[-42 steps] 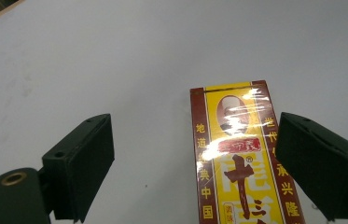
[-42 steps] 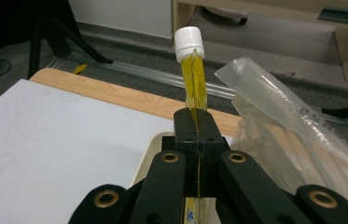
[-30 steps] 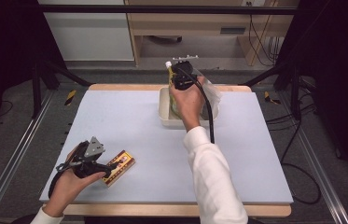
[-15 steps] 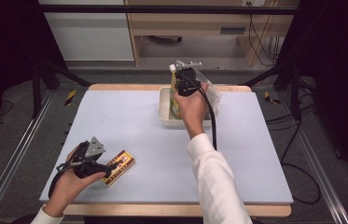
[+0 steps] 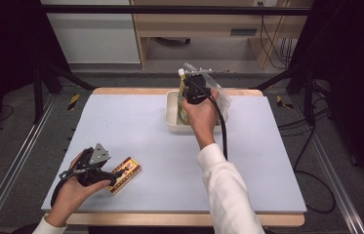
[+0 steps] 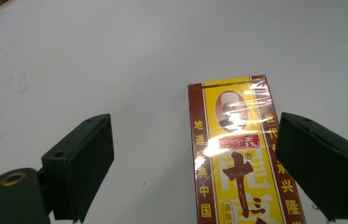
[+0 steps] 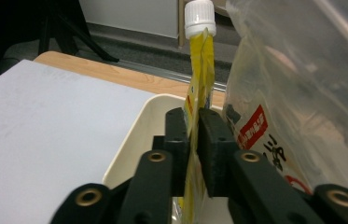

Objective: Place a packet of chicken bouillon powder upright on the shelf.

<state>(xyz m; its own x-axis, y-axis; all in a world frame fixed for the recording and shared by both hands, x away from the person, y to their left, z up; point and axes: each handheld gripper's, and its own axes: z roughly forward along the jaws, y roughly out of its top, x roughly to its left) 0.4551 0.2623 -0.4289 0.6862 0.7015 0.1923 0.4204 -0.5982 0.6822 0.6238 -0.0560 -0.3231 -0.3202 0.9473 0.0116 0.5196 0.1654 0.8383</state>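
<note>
My right gripper (image 7: pixel 194 144) is shut on a yellow spout pouch (image 7: pixel 200 74) with a white cap, holding it upright over the cream tray (image 7: pixel 136 140). In the high view that gripper (image 5: pixel 194 92) hangs above the tray (image 5: pixel 171 116) at the table's far middle, the pouch (image 5: pixel 183 95) beside it. A clear plastic bag (image 7: pixel 297 98) with a red label stands in the tray next to the pouch. My left gripper (image 6: pixel 195 163) is open at the near left, its jaws either side of a yellow and brown box (image 6: pixel 237 154) lying flat on the table; the box (image 5: pixel 126 173) sits by the gripper (image 5: pixel 102 174).
The pale blue table top (image 5: pixel 135 131) has a wooden edge. Black frame posts (image 5: pixel 40 83) stand at both sides, cables (image 5: pixel 287 44) run behind, and a wooden desk (image 5: pixel 204 24) stands beyond the table.
The right gripper has carried the pouch slightly farther back and right above the tray. The left gripper and box have stayed put.
</note>
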